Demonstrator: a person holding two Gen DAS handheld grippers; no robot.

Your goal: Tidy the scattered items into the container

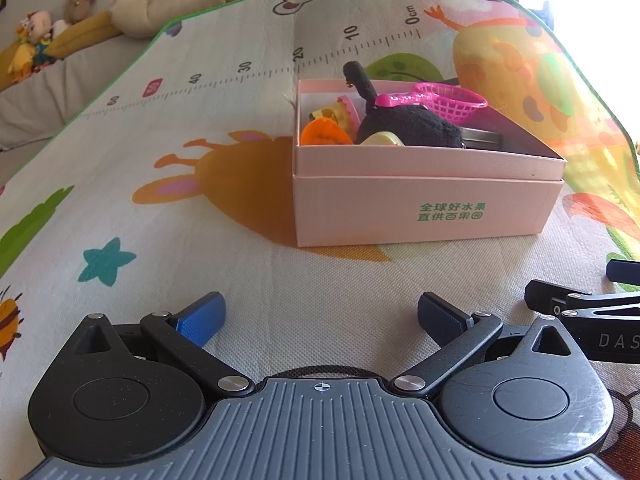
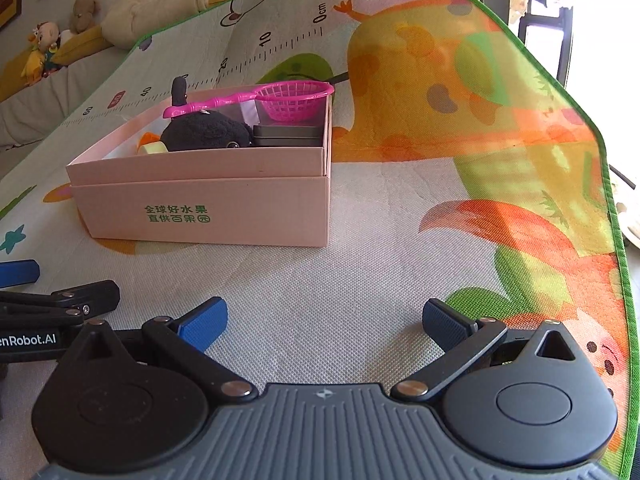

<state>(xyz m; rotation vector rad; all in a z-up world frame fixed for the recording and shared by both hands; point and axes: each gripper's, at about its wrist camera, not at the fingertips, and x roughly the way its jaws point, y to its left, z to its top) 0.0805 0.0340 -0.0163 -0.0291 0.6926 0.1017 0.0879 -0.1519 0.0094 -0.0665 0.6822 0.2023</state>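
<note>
A pink cardboard box [image 1: 420, 208] [image 2: 224, 212] with green print stands on the play mat. Inside it lie a black plush toy [image 1: 408, 126] [image 2: 204, 130], a pink toy net [image 1: 444, 100] [image 2: 288, 98] resting across the rim, an orange piece [image 1: 324, 132], a pale yellow roll [image 1: 382, 139] [image 2: 152, 147] and a dark tin [image 2: 288, 134]. My left gripper [image 1: 320, 316] is open and empty, low over the mat in front of the box. My right gripper [image 2: 322, 320] is open and empty too, to the box's right front. Each gripper shows at the edge of the other's view.
The colourful play mat [image 1: 200, 160] [image 2: 440, 140] has a printed ruler and a green border. Plush toys [image 1: 36, 40] [image 2: 44, 48] and cushions line a grey sofa at the far left. Bright window light falls at the right [image 2: 600, 40].
</note>
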